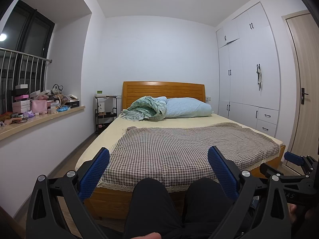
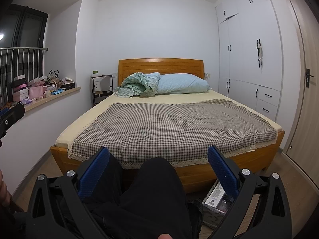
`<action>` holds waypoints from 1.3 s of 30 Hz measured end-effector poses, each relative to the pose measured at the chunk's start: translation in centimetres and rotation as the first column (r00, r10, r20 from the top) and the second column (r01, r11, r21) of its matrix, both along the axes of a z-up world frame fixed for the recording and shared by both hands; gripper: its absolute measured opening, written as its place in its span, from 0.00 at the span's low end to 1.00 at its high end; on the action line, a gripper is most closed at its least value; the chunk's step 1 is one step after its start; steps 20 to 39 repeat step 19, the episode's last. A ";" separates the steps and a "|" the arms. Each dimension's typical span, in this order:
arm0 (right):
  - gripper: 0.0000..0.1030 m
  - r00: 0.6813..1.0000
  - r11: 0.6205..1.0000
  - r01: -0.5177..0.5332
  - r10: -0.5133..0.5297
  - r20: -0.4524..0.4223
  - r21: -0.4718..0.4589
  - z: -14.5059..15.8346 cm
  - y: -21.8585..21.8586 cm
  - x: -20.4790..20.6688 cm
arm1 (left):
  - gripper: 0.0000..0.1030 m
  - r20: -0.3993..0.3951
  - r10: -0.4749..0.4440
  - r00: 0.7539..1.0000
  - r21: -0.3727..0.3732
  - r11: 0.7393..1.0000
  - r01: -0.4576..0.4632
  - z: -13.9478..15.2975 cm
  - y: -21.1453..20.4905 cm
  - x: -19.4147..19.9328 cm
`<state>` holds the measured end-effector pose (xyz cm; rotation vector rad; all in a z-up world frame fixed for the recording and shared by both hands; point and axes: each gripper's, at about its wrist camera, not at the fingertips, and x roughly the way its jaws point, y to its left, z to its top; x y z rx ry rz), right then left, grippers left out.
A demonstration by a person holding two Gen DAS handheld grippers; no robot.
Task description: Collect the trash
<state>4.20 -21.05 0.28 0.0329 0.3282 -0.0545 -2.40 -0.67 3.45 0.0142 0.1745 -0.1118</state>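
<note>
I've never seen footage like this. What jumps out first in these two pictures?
The big wooden bed fills the middle of the room, with a checkered blanket spread over it and a blue pillow at the headboard. On the left, a window ledge is crowded with boxes and pink items. In the foreground, the blue pads of the open left gripper and right gripper frame dark-clad knees.

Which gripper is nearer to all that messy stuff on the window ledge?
Left, probably. The left gripper sits on the side of the cluttered window ledge; the right gripper is toward the wardrobe. Both are open and empty.
</note>
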 end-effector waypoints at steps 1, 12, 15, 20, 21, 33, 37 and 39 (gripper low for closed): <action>0.92 1.000 1.000 -0.001 0.001 -0.001 0.000 0.0 0.0 0.0 | 0.93 0.001 -0.001 1.000 0.000 1.000 0.001 0.0 0.0 0.0; 0.92 1.000 1.000 0.009 -0.009 -0.002 0.002 0.0 -0.4 0.1 | 0.93 -0.034 -0.001 0.999 -0.005 1.000 0.001 -0.4 0.0 0.5; 0.92 0.999 0.999 0.035 -0.035 0.006 0.004 0.0 -0.7 0.6 | 0.93 -0.063 -0.016 0.998 -0.023 1.000 0.015 -0.8 0.4 1.8; 0.92 0.998 0.998 0.057 -0.056 0.035 -0.034 -0.2 -1.0 3.0 | 0.93 -0.073 -0.016 0.997 0.028 0.999 0.018 -0.6 0.3 6.2; 0.92 0.998 0.998 0.057 -0.056 0.035 -0.034 -0.2 -1.0 3.0 | 0.93 -0.073 -0.016 0.997 0.028 0.999 0.018 -0.6 0.3 6.2; 0.92 0.998 0.998 0.057 -0.056 0.035 -0.034 -0.2 -1.0 3.0 | 0.93 -0.073 -0.016 0.997 0.028 0.999 0.018 -0.6 0.3 6.2; 0.92 0.998 0.998 0.057 -0.056 0.035 -0.034 -0.2 -1.0 3.0 | 0.93 -0.073 -0.016 0.997 0.028 0.999 0.018 -0.6 0.3 6.2; 0.92 0.998 0.998 0.057 -0.056 0.035 -0.034 -0.2 -1.0 3.0 | 0.93 -0.073 -0.016 0.997 0.028 0.999 0.018 -0.6 0.3 6.2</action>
